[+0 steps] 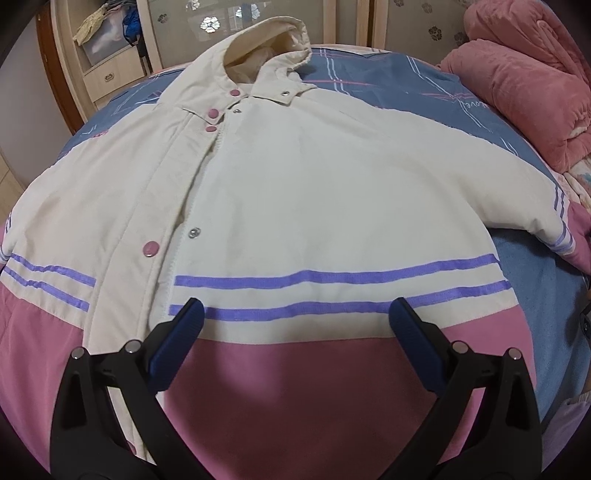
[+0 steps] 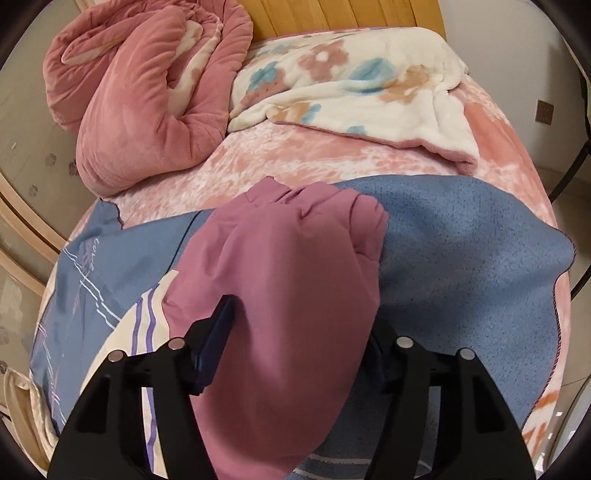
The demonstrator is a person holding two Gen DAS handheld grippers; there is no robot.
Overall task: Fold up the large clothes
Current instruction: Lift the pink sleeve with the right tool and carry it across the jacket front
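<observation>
A large cream jacket point(image 1: 295, 192) with purple stripes, a pink hem band and pink snaps lies front up on the bed, hood at the far end. My left gripper point(image 1: 295, 314) is open and empty, hovering over the pink hem band. In the right wrist view the jacket's pink sleeve end point(image 2: 291, 266) lies between the fingers of my right gripper point(image 2: 303, 332). The jaws stand wide on either side of the sleeve, not closed on it. The right fingertip is partly hidden behind the sleeve.
A blue patterned sheet point(image 1: 388, 81) covers the bed under the jacket. A rolled pink quilt point(image 2: 147, 92) and a floral fleece blanket point(image 2: 351, 81) lie near the wooden headboard point(image 2: 332, 18). A cabinet with shelves point(image 1: 107, 55) stands beyond the bed.
</observation>
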